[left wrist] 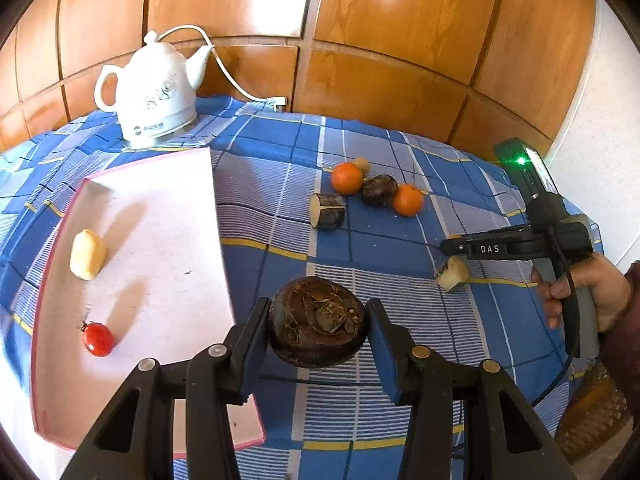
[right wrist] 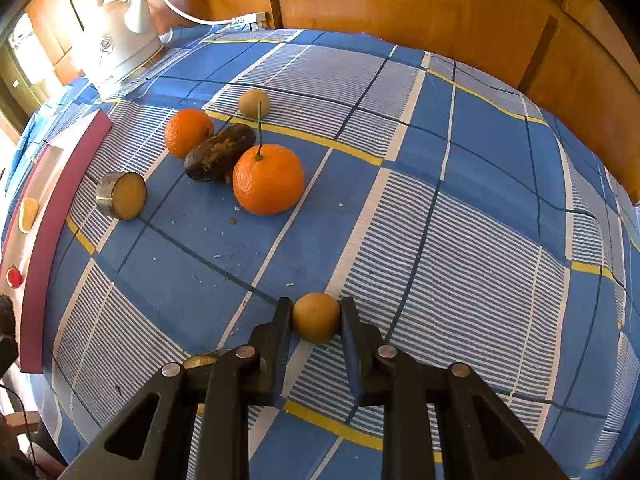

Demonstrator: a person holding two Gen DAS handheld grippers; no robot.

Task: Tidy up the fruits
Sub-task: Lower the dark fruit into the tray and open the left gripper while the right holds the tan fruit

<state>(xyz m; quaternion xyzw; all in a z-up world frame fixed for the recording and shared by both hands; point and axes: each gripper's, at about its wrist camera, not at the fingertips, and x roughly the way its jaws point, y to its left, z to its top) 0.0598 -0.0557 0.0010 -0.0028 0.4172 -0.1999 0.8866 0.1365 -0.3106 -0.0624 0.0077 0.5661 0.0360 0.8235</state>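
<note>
My left gripper is shut on a dark brown round fruit, held above the cloth just right of the pink tray. The tray holds a pale yellow piece and a cherry tomato. My right gripper is shut on a small tan round fruit just above the cloth. Two oranges, a dark oblong fruit, a small tan fruit and a cut chunk lie grouped on the cloth.
A white kettle with its cord stands at the back left by the wooden wall. The right gripper's body and the hand show in the left wrist view, with a pale cut piece lying below it. The blue checked cloth covers the table.
</note>
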